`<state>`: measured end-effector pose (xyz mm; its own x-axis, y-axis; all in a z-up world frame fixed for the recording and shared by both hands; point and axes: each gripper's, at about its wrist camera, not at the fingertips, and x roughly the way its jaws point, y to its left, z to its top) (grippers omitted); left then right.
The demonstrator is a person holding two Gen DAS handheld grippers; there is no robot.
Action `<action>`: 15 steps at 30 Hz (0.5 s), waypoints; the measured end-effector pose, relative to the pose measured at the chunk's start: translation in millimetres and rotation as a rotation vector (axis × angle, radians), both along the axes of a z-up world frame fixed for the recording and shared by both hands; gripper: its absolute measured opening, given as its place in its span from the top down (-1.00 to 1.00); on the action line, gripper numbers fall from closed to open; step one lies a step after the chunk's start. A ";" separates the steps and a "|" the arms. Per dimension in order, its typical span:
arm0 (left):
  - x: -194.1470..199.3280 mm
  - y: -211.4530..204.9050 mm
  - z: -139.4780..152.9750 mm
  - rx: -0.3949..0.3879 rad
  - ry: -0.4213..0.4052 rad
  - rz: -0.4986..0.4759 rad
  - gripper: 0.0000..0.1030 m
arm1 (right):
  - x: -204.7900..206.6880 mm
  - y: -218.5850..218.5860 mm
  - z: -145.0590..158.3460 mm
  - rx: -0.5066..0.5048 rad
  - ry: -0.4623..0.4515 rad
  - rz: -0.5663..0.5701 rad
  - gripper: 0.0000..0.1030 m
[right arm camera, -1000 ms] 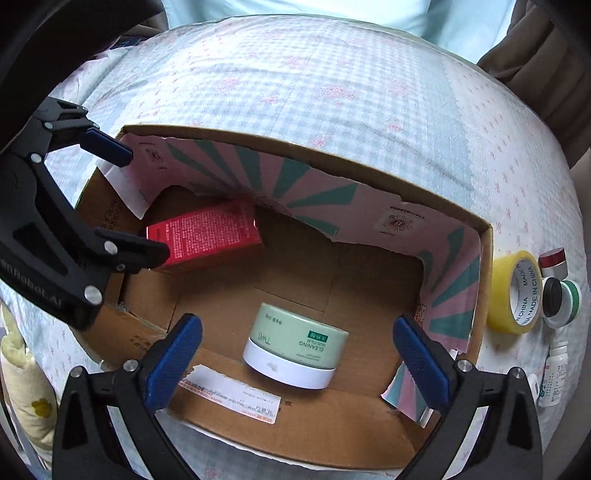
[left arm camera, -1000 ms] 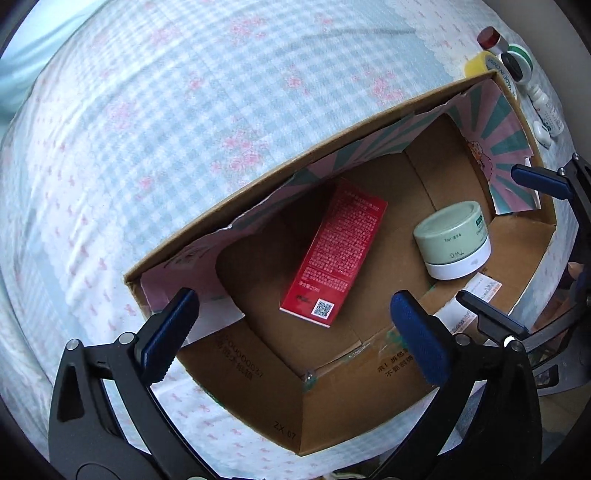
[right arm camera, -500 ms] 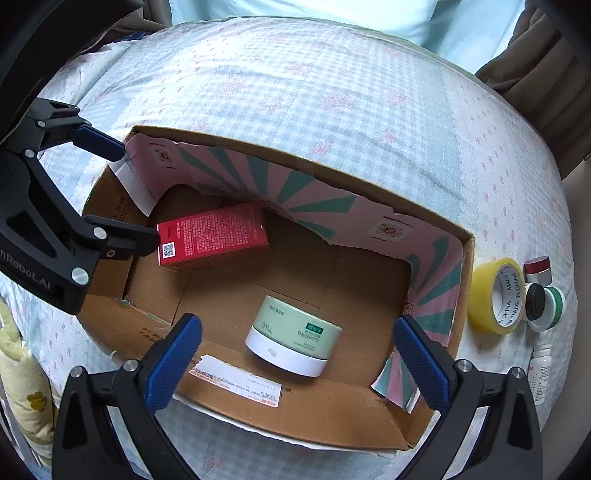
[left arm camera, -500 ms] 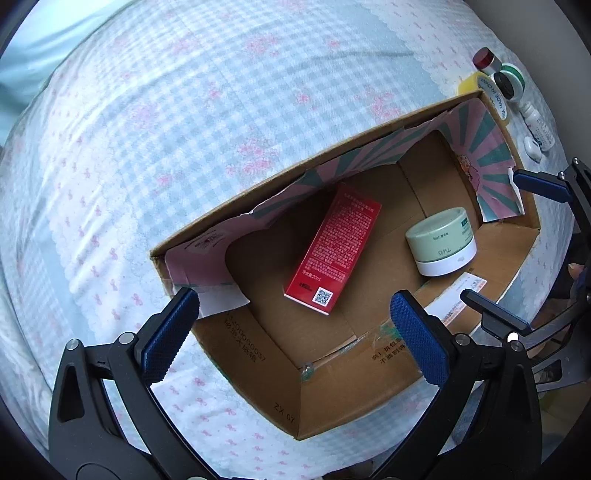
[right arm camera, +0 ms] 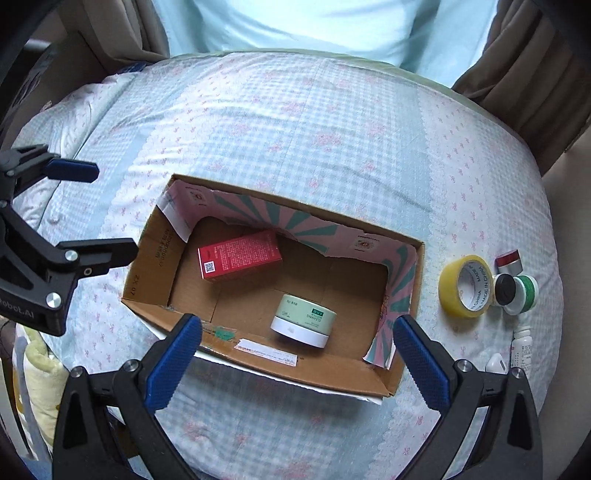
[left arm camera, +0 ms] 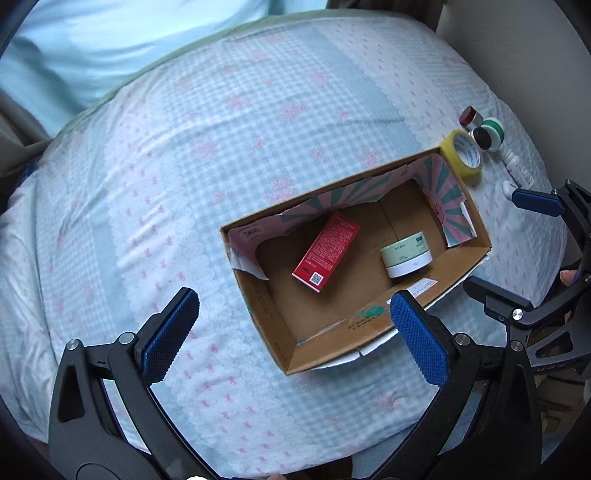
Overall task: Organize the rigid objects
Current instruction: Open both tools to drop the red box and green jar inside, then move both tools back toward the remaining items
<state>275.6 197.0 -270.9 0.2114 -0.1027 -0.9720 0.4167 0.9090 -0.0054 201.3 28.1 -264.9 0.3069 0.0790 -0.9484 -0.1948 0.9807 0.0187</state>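
An open cardboard box [left arm camera: 273, 325] [right arm camera: 402, 380] lies on a checked bed cover. Inside it are a red carton [left arm camera: 327, 251] [right arm camera: 240, 260] and a pale green jar with a white base [left arm camera: 406, 258] [right arm camera: 304, 319]. My left gripper [left arm camera: 291, 332] is open and empty, above the box's near left corner. My right gripper [right arm camera: 295, 350] is open and empty, above the box's near wall. Right of the box lie a yellow tape roll [left arm camera: 461, 153] [right arm camera: 467, 290], a red-capped jar [right arm camera: 509, 260], a green and black jar [right arm camera: 515, 293] and a small white bottle [right arm camera: 522, 349].
The bed cover [left arm camera: 184, 166] [right arm camera: 295, 129] spreads wide to the left and beyond the box. A person in a light blue top [right arm camera: 314, 26] stands at the far side. A brown curtain [right arm camera: 517, 74] hangs at the right. A yellowish cloth [right arm camera: 37, 369] lies at the lower left.
Both grippers have pulled up and back from the box, which now looks smaller. The carton and the jar stay in place inside it. Both jaws stay open.
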 end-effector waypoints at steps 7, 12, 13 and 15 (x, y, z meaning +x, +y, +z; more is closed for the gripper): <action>-32.5 -15.2 49.8 -0.091 -0.048 0.073 -1.00 | -26.4 -44.0 57.1 0.057 -0.095 -0.132 -1.00; -60.2 -49.4 72.4 -0.124 -0.079 0.107 -1.00 | -50.6 -94.4 83.9 0.026 -0.137 -0.169 -1.00; -65.6 -59.0 75.3 -0.131 -0.082 0.111 -1.00 | -55.3 -106.5 86.9 0.016 -0.138 -0.177 -1.00; -76.4 -80.8 80.0 -0.141 -0.094 0.120 -1.00 | -63.7 -132.0 90.7 0.002 -0.147 -0.184 -1.00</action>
